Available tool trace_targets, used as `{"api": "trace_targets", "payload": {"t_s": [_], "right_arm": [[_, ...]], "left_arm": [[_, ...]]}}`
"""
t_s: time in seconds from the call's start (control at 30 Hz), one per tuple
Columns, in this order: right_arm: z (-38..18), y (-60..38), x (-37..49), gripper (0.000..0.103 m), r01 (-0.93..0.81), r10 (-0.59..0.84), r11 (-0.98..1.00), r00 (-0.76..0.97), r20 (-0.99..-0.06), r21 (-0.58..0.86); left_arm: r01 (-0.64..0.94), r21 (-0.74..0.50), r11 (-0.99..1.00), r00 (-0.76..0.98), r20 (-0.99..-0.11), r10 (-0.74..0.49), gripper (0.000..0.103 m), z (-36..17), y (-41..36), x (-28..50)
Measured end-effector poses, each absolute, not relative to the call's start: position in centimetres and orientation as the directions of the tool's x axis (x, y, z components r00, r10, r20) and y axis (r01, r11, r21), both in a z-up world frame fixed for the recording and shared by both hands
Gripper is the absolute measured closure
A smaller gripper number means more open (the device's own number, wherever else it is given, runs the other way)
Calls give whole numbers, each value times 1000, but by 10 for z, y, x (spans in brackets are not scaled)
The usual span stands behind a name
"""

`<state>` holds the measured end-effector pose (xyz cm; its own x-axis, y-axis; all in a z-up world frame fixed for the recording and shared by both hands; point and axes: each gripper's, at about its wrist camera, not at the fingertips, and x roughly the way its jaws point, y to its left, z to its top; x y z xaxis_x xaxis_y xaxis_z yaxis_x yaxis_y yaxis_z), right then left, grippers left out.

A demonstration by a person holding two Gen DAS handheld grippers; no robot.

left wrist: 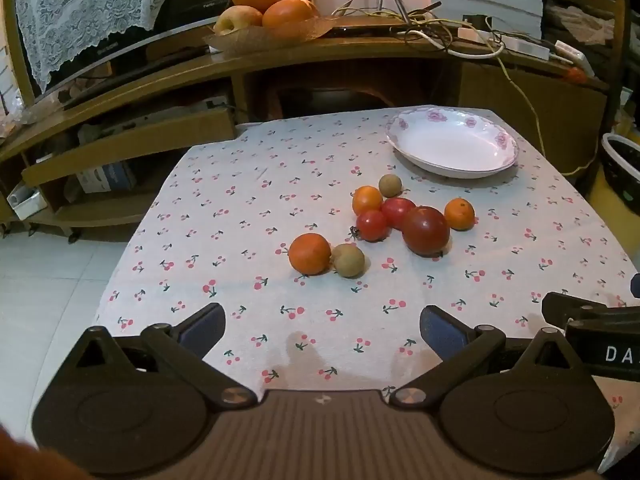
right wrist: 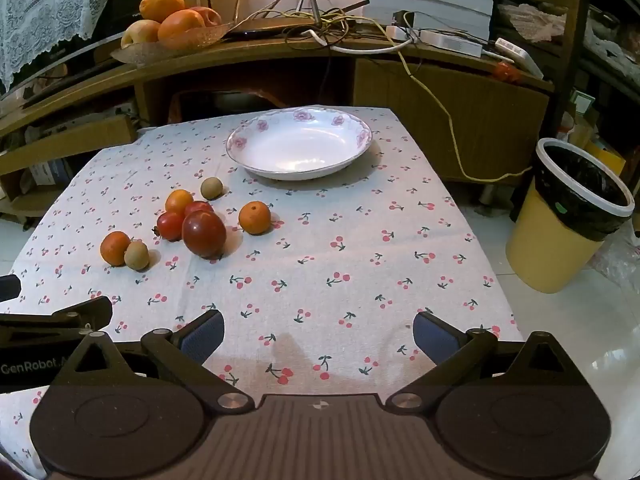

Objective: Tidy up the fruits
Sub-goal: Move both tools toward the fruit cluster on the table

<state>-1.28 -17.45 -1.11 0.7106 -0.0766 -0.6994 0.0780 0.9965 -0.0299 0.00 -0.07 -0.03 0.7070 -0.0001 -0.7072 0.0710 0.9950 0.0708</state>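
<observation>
Several small fruits lie on the cherry-print tablecloth: a big red tomato, two smaller red ones, three oranges and two brown round fruits. A white floral plate stands empty behind them. My left gripper is open and empty, near the table's front edge. My right gripper is open and empty, to the right of the fruits. Each gripper shows at the other view's edge.
A wooden shelf behind the table holds a bowl of large oranges and an apple and tangled cables. A yellow bin with a black liner stands on the floor to the right of the table.
</observation>
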Motion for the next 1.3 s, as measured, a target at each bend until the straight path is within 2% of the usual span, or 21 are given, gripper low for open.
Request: {"api": "trace_targets", "payload": {"t_s": [1.3], "right_arm": [[-21,-165,-7,3,49,-63,998,691,-720,-39]], "left_arm": [[50,60,997,690,-724,9,0,-10,7,7]]}}
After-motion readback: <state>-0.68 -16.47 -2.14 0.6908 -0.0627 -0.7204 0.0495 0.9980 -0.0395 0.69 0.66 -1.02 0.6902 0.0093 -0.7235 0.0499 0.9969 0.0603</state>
